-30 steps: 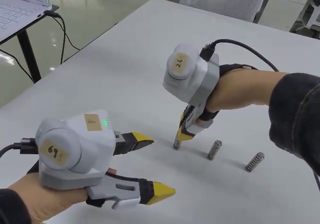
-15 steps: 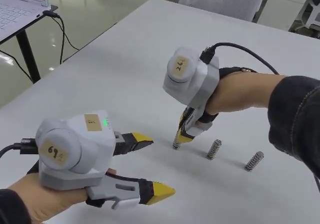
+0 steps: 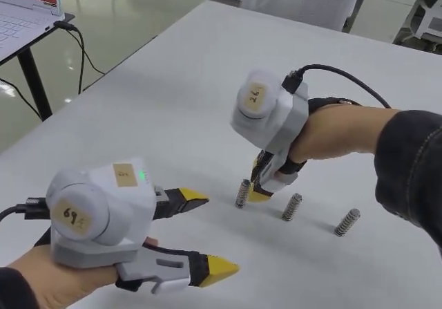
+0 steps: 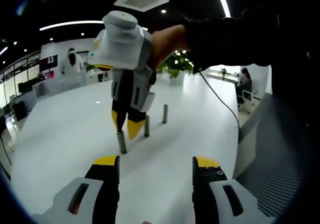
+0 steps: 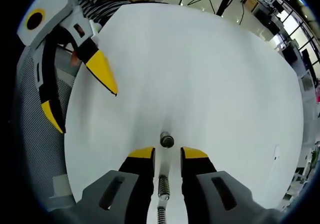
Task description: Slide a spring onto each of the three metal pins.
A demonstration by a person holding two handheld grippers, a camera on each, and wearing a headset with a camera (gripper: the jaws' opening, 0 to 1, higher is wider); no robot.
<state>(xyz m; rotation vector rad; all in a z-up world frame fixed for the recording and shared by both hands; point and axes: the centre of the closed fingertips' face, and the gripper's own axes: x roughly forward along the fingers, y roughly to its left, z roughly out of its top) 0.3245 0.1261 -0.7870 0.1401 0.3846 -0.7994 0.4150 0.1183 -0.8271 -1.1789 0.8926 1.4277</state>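
Note:
Three springs stand upright in a row on the white table, each on a pin: the left spring, the middle spring and the right spring. My right gripper points down just right of the left spring, with its yellow jaws a little apart and nothing between them. From above, in the right gripper view, the left spring's top lies just beyond the right gripper. My left gripper hovers open at the near left, aimed at the row.
The white table stretches far back and to the left. A laptop on a black stand sits off the table's far left edge, with a cable hanging. Chairs stand beyond the far end.
My right gripper's tips have drawn off the left spring, a little to the right; that spring now stands free. The left gripper has hardly moved.

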